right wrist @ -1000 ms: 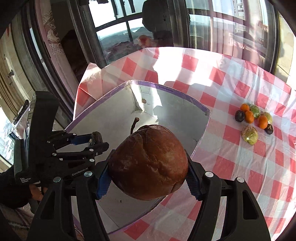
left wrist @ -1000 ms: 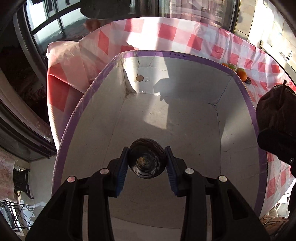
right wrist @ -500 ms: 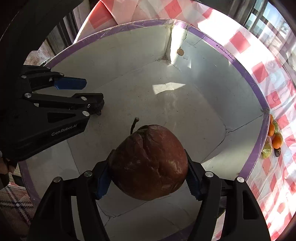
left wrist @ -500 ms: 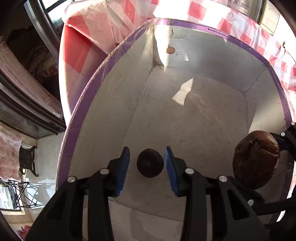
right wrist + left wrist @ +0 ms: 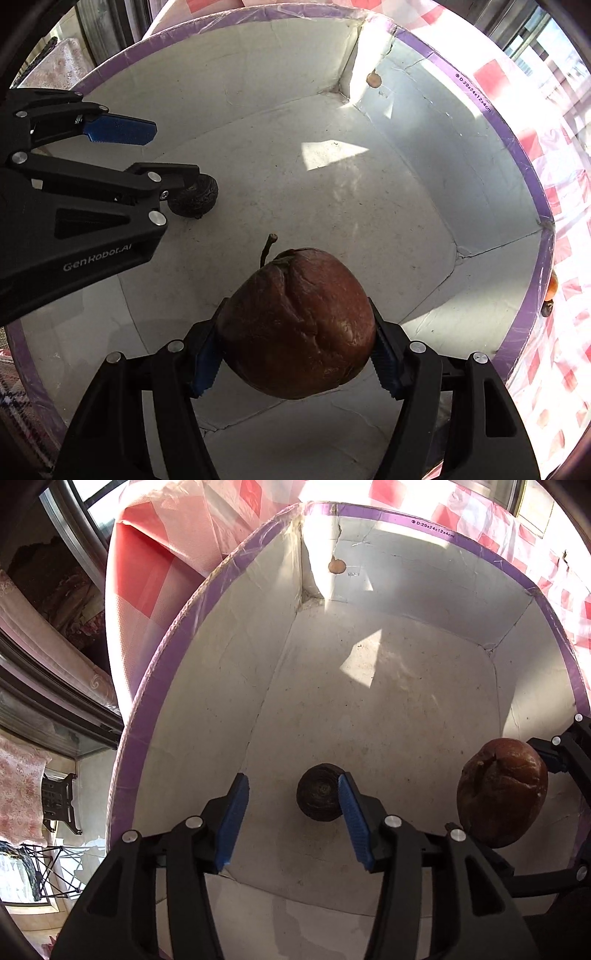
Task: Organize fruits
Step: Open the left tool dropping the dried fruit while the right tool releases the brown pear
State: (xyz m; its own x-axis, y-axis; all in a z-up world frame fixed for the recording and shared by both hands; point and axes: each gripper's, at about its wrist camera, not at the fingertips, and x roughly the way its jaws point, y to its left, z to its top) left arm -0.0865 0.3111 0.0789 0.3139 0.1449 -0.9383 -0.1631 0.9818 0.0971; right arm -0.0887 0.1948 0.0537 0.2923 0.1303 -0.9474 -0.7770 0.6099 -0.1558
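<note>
A white cardboard box (image 5: 406,686) with a purple rim fills both views. A small, dark, wrinkled fruit (image 5: 319,797) lies on its floor. My left gripper (image 5: 292,794) points down over it and its jaws are opening: the right pad is beside the fruit and the left pad stands well apart from it. The right wrist view shows the same small fruit (image 5: 197,199) under the left gripper (image 5: 173,151). My right gripper (image 5: 297,321) is shut on a large, brown, shrivelled fruit (image 5: 299,328) with a stem, held just above the box floor. The large fruit (image 5: 502,794) also appears at the right of the left wrist view.
A red-and-white check tablecloth (image 5: 155,572) lies under and around the box. A couple of small fruits (image 5: 550,291) sit on the cloth just outside the box's right wall. The far half of the box floor (image 5: 369,206) is bare, with a sunlit patch.
The left jaws have spread and the small dark fruit has left their grip and rests on the box floor. The right gripper has come down into the box with the large brown fruit.
</note>
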